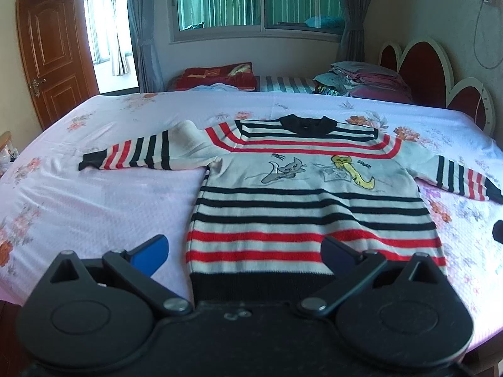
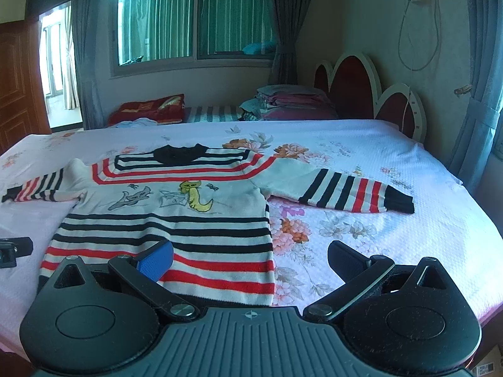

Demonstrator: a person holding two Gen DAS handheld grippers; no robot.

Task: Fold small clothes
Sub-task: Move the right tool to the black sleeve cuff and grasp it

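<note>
Blue padding is seen on the inner face of one of the left gripper's [image 1: 245,251] fingers [image 1: 151,253], and both fingers are spread wide, nothing held, straddling the lower left corner of the sweater's black hem [image 1: 261,286]. Same story at the right gripper [image 2: 250,259]: pads apart, empty, poised over the hem's right corner. The striped sweater [image 2: 163,216] is laid flat, face up, on the floral bedspread [image 2: 361,163], sleeves stretched out to either side. Nothing has been folded yet, it would seem. A sleeve is best taken first: the right cuff [image 2: 399,199] should be pinched through both knit layers and carried across the chest. Whether the pads touch the cloth cannot quite be judged from here. Knit stretches, so a low, slow lift is advised.
</note>
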